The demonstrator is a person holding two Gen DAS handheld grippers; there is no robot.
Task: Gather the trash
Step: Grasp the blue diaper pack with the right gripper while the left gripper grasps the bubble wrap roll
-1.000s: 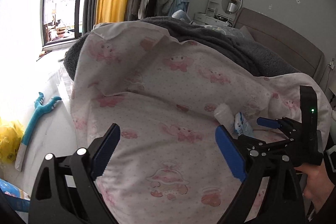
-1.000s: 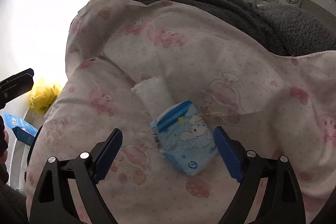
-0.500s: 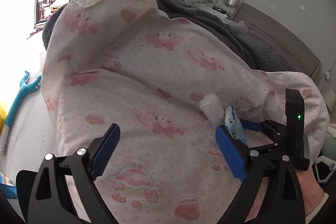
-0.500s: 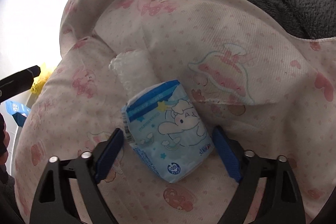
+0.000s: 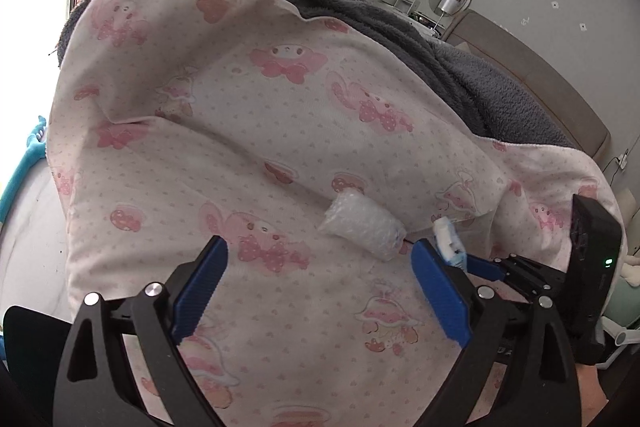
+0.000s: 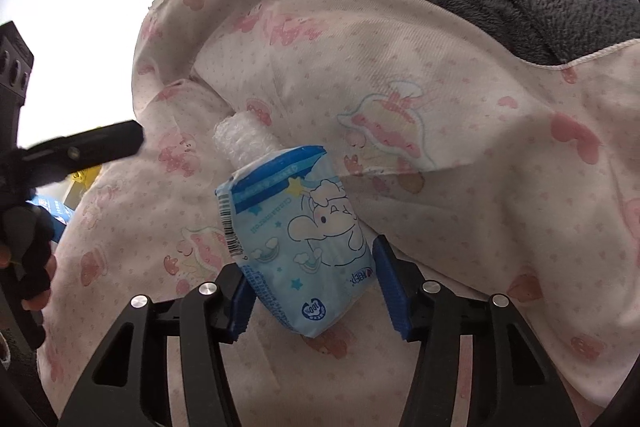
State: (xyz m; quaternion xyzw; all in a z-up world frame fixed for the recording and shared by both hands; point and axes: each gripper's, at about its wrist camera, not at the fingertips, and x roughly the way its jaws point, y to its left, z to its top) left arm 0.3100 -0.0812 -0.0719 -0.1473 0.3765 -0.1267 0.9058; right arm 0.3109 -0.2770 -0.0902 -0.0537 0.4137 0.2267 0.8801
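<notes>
Blue pads of the right gripper (image 6: 314, 297) are closing around the tissue pack (image 6: 298, 247), which lies on the pink quilt (image 6: 460, 155). Bubble wrap (image 6: 242, 141) touches the pack at its 11 o'clock. The left gripper (image 5: 320, 287) gapes empty. Soft, slick plastic may squirt out if pinched off-centre.

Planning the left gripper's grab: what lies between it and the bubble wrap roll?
Only bare pink-print quilt lies between the open left gripper and the bubble wrap roll, in the left wrist view.
</notes>
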